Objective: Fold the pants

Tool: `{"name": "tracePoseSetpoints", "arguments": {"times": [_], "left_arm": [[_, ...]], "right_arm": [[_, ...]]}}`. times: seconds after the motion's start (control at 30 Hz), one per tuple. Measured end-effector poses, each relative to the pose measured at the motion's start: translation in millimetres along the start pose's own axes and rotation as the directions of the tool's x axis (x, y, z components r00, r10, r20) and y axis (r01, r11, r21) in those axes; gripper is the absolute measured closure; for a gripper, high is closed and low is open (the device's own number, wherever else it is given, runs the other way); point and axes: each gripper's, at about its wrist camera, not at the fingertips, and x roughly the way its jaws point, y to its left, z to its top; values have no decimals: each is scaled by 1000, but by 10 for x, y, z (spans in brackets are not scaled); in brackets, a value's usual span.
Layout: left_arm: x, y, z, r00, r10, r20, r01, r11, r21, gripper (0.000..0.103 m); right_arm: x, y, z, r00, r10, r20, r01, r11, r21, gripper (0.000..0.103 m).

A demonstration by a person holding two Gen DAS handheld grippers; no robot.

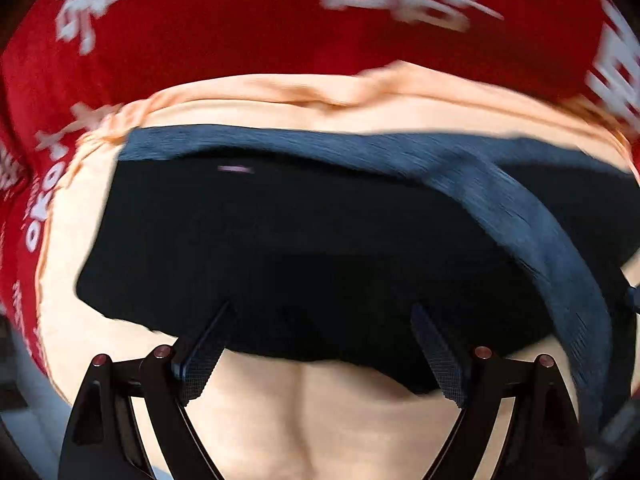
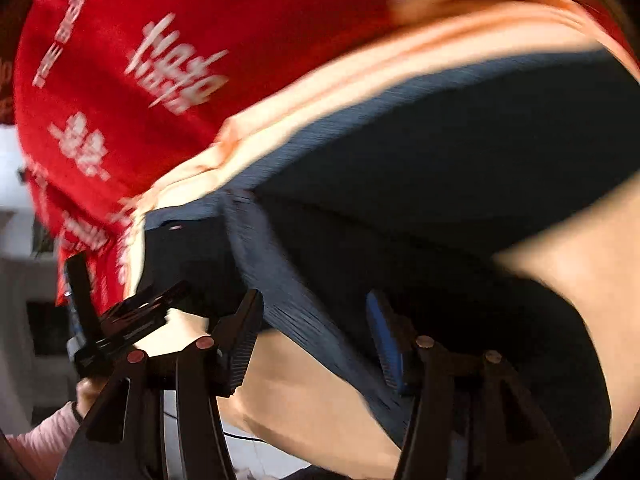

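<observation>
The dark navy pants (image 1: 280,240) lie on a peach cloth (image 1: 260,420), their lighter ribbed waistband (image 1: 520,216) curving across them to the right. My left gripper (image 1: 322,306) points down at the pants' near edge and is open, its fingers wide apart with nothing pinched between them. In the right wrist view the pants (image 2: 460,152) fill the middle. The waistband (image 2: 280,280) runs down between the fingers of my right gripper (image 2: 314,294). Its jaws stand apart with gaps beside the band, so it is open. Both views are blurred.
A red cloth with white lettering (image 1: 240,20) lies under the peach cloth and shows again at the upper left (image 2: 140,40). At the lower left of the right wrist view are the left tool's black frame (image 2: 120,320) and a person's hand in a pink sleeve (image 2: 44,440).
</observation>
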Motion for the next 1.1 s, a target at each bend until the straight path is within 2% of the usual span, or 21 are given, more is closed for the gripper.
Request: {"name": "tracePoseSetpoints", "arguments": {"times": [0.17,0.23,0.33,0.43,0.53,0.7,0.93,1.0,1.1], "left_arm": [[-186,-528,-198,996,-75,39,69,986,149,13],[-257,-706,-253,994,-109,32,101,977,188,13],[-394,-934,-367,984,-175,36,163,960,229,13],[-478,-1161,-501,978,-207,37,190,945,267,13],[-425,-1344,-611,969,-246,3,236,933,271,13],[-153,-1648,-717,960,-271,-67,279,925,260,13],[34,-1955,-833,933,-334,-135,353,923,155,13],[32,-2027,-850,933,-334,-132,351,926,141,13],[31,-2138,-853,941,-314,-126,331,933,143,13]], "right_arm": [[-517,-690,-639,993,-109,52,100,983,157,45],[-660,-945,-931,988,-145,61,129,969,213,45],[-810,-1238,-1371,980,-188,61,164,945,282,45],[-880,-1516,-1766,975,-217,51,187,922,340,45],[-864,-1748,-2038,974,-225,22,199,899,389,45],[-794,-1983,-2206,979,-203,8,183,899,399,45],[-636,-2057,-2134,998,-61,24,51,956,290,45],[-636,-2046,-2099,999,-36,29,27,965,260,47],[-597,-2051,-2039,1000,9,-4,-7,968,250,60]]}}
